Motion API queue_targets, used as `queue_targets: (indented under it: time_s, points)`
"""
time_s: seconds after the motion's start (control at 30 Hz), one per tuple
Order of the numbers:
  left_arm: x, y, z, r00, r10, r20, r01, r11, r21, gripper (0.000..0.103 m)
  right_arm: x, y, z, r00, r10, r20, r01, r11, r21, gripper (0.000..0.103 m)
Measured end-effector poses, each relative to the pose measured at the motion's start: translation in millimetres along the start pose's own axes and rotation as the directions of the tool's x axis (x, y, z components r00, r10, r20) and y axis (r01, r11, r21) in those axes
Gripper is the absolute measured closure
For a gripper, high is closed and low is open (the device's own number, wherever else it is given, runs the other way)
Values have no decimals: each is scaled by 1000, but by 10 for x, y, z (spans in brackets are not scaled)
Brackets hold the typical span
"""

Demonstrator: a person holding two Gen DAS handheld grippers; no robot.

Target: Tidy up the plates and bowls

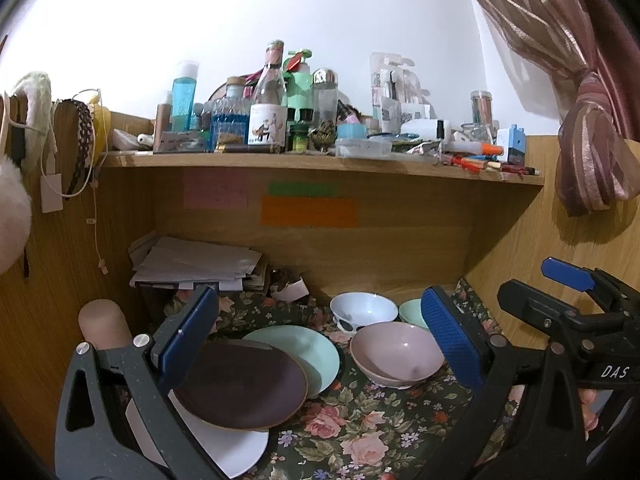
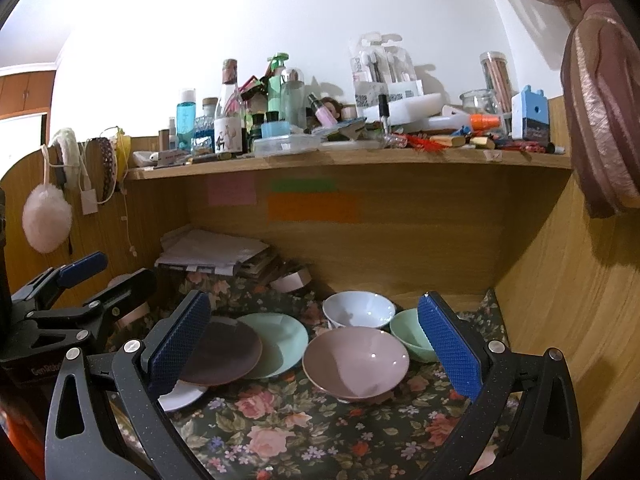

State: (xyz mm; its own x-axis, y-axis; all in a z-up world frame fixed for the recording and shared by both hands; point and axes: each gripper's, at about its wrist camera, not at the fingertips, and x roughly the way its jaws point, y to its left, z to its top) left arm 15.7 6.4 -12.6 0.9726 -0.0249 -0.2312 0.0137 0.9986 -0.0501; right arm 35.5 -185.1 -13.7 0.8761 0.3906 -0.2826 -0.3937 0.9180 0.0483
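On the floral cloth lie three overlapping plates: a dark brown plate (image 1: 240,384) (image 2: 224,352) over a white plate (image 1: 232,448) (image 2: 180,398) and a mint plate (image 1: 308,348) (image 2: 280,340). To their right stand a pink bowl (image 1: 396,354) (image 2: 356,360), a white bowl (image 1: 362,308) (image 2: 358,308) and a small mint bowl (image 1: 412,312) (image 2: 412,336). My left gripper (image 1: 320,344) hangs open above the plates and the pink bowl, holding nothing. My right gripper (image 2: 316,348) is open too, framing the pink bowl from above. Each gripper shows at the edge of the other's view.
The dishes sit in a wooden desk nook with side walls left and right. A paper stack (image 1: 196,260) and a tape roll (image 2: 292,278) lie at the back. The shelf (image 1: 320,162) above carries several bottles and jars. A curtain (image 1: 592,152) hangs right.
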Motion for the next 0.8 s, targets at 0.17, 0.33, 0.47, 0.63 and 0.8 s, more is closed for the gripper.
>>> queue_targets:
  time_s: [0.17, 0.33, 0.47, 0.63, 0.8]
  points:
    - [127, 116, -126, 999, 4, -41, -4, 1000, -18, 0, 200, 53, -83, 998, 30, -47, -29, 1000, 7, 0]
    - [325, 311, -309, 993, 54, -103, -57, 998, -33, 0, 443, 102, -193, 994, 50, -101, -50, 999, 3, 0]
    - [502, 511, -478, 982, 79, -170, -88, 995, -45, 0, 667, 130, -276, 984, 84, -158, -84, 996, 6, 0]
    - [695, 767, -687, 961, 121, -249, -140, 988, -60, 0, 980, 198, -395, 965, 118, -234, -121, 993, 2, 0]
    - [885, 1090, -881, 932, 132, -337, -181, 977, -117, 0, 1287, 309, -491, 944, 139, -301, -157, 987, -36, 0]
